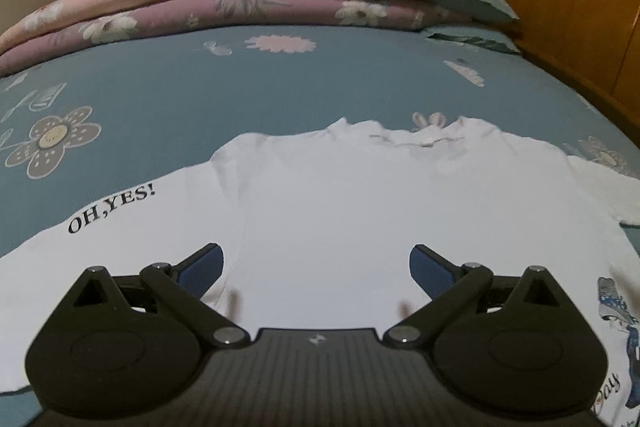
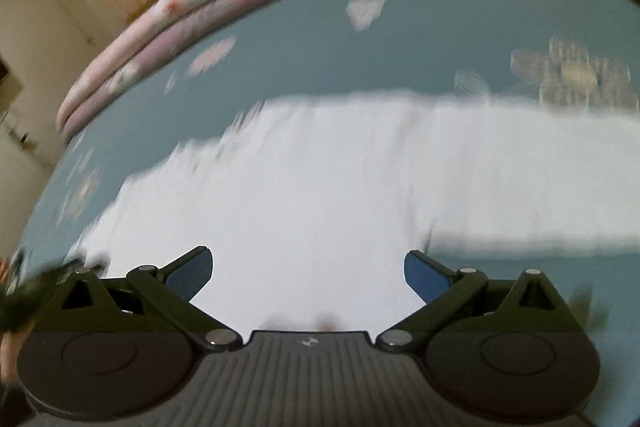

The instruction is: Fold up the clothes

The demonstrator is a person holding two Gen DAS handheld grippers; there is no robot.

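Left gripper (image 1: 316, 267) and right gripper (image 2: 308, 269) both hover with jaws spread and empty over the white shirt (image 1: 340, 203), which lies flat on the bed (image 1: 200, 95). Risk, as I judge it: the right view is blurred, so a hasty pinch could catch the sheet too or bunch the cloth.

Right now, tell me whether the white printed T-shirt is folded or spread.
Spread: the white printed T-shirt lies flat on the blue floral bedsheet, both sleeves out, collar showing.
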